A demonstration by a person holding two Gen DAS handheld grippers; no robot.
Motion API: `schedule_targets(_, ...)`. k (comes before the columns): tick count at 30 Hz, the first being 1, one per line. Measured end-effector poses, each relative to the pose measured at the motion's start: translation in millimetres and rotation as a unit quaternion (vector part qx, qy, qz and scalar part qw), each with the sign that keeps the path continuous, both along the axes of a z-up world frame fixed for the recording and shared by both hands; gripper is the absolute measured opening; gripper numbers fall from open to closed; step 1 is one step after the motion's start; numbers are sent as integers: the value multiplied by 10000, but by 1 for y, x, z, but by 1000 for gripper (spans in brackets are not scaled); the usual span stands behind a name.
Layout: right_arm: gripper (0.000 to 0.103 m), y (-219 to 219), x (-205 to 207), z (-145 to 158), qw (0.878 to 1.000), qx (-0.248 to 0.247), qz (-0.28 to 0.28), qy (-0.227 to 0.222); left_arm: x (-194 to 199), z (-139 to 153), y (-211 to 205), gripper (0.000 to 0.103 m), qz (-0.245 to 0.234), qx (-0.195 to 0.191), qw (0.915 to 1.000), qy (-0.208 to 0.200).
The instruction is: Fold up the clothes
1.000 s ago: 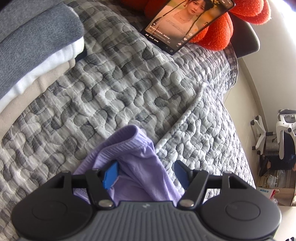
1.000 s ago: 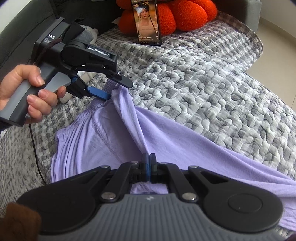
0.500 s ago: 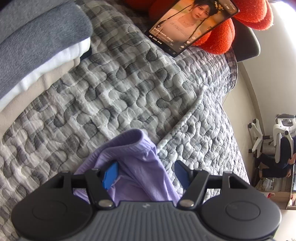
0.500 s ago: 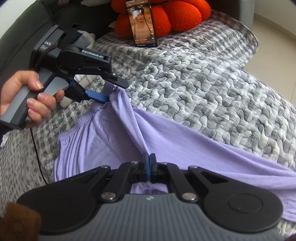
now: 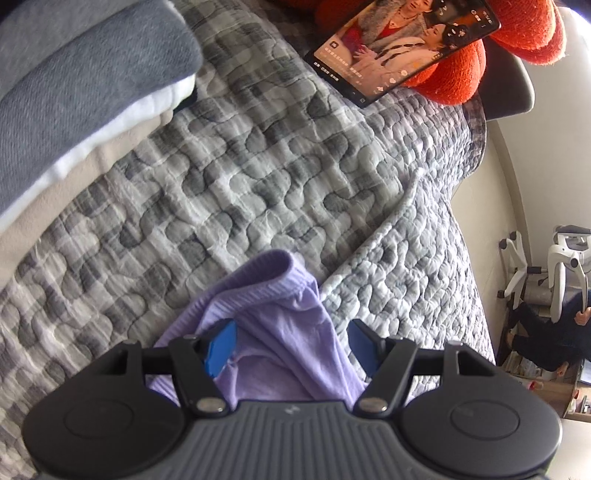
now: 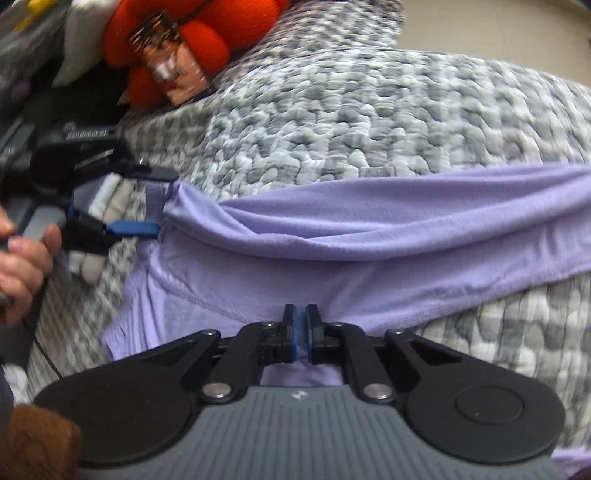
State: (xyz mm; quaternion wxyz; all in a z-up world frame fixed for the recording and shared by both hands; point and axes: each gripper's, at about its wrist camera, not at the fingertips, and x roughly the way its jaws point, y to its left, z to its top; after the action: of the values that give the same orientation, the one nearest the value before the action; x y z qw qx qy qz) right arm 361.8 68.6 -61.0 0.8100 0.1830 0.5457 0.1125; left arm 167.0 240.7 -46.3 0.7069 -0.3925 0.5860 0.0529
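Your right gripper point(image 6: 300, 325) has its blue pads pressed together, pinching a fold of the purple garment point(image 6: 369, 236) at its near edge. Your left gripper point(image 5: 291, 341) stands spread, fingers apart, with the garment's ribbed hem bunched between the blue pads point(image 5: 221, 345); one pad touches cloth, the other is clear of it. In the right wrist view your left hand point(image 6: 22, 269) wraps the handle at the far left, fingers curled. The garment lies stretched across the grey quilt point(image 5: 258, 177). Folded grey, white and beige clothes point(image 5: 74, 110) are stacked at upper left. A phone point(image 5: 402, 44) leans on an orange cushion point(image 5: 528, 26).
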Motion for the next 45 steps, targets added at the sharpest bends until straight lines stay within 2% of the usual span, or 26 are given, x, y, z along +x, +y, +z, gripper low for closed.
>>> schedule_targets(9,14,-6,4,17,9998,-21,195,-72,0,6,-1,68,175,61,9998,-80)
schedule_targets(14,15,-5,19,21,9991,93,397,-70,-11,3,7,68,420,-210,9987,-185)
schedule_targets(22,15,35,50,25,9942,72,1071,-73,-35,10,27,65,198,-520,9970,-541)
schedule_targets(25,39,51,59,27,9915,1,1298,-118,-43,8,32,54,55,-498,9975,-504)
schedule_targets(29,39,67,69,30,9884,-174,1499,-189,-51,8,39,41,-162,-478,9974,-513)
schedule_targets(37,39,77,79,31,9880,-221,1512,-243,-58,6,40,30,-513,-442,9954,-681)
schedule_targets(45,39,94,94,32,9841,-325,1709,-373,-67,-3,44,25,-351,-636,9951,-676)
